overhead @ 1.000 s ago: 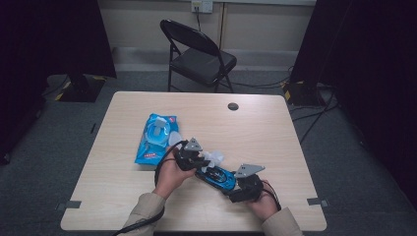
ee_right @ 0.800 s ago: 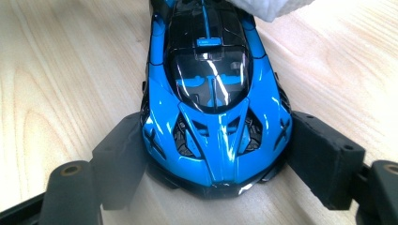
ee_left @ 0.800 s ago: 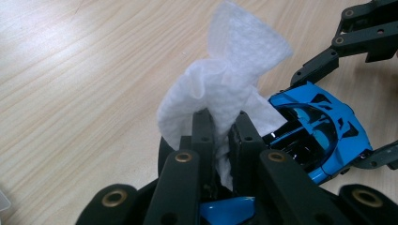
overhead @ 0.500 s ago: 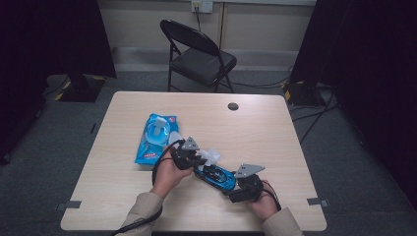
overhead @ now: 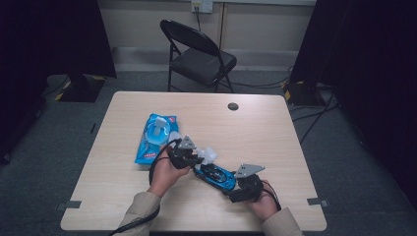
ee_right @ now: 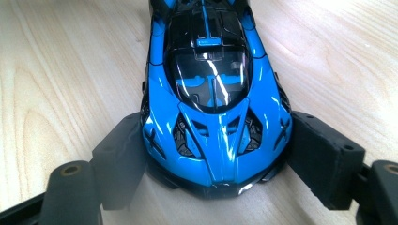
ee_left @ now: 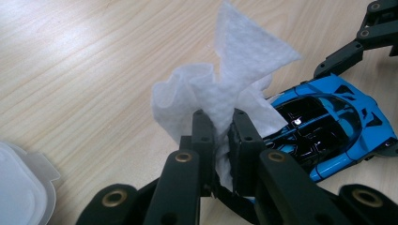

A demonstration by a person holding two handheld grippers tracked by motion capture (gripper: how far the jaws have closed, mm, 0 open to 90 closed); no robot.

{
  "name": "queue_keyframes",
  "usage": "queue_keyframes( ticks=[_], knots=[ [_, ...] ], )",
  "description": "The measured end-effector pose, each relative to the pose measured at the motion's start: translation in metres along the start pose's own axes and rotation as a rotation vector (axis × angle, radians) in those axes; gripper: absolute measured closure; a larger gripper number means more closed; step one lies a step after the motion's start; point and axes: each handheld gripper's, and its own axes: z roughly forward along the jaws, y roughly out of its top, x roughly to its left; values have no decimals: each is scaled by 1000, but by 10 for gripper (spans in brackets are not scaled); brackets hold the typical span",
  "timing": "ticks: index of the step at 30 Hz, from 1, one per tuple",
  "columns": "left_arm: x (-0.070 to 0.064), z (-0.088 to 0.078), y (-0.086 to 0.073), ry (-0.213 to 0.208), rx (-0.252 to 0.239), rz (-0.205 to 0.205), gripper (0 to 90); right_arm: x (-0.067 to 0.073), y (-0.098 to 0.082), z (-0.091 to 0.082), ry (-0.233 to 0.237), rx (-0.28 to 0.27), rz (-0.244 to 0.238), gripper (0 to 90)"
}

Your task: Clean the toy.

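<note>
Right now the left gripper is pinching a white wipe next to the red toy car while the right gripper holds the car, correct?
Not quite: the toy car is blue, not red, as the right gripper view shows. The left gripper does pinch the white wipe beside it, and the right gripper holds the car.

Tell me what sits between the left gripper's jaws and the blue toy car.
A white wipe, pinched in the left gripper, hangs against the blue toy car in the left gripper view.

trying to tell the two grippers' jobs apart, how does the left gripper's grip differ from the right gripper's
The left gripper is shut tight, jaws nearly together, on a crumpled white wipe; the right gripper stands wide, its jaws pressed against both sides of the blue toy car. The left gripper holds the wipe above the table by one end of the car; the right gripper clamps the car's other end down on the table. Both are black, hand-held, and holding something.
</note>
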Motion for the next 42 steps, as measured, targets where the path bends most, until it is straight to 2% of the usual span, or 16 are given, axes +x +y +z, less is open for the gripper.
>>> queue_keyframes(
  ticks=[21, 31, 34, 37, 42],
  knots=[
    [10, -17, -14, 11, -10, -31, 827, 0, 0, 0, 0, 0, -1, 240],
    [17, -29, -20, 55, 11, -32, 828, 0, 0, 0, 0, 0, 0, 240],
    [19, -36, -20, 70, 1, -43, 828, 0, 0, 0, 0, 0, -1, 240],
    [19, -43, -19, 49, -33, -66, 829, 0, 0, 0, 0, 0, -1, 240],
    [12, -51, -10, 31, -59, -39, 829, 0, 0, 0, 0, 0, 0, 240]
  ],
)
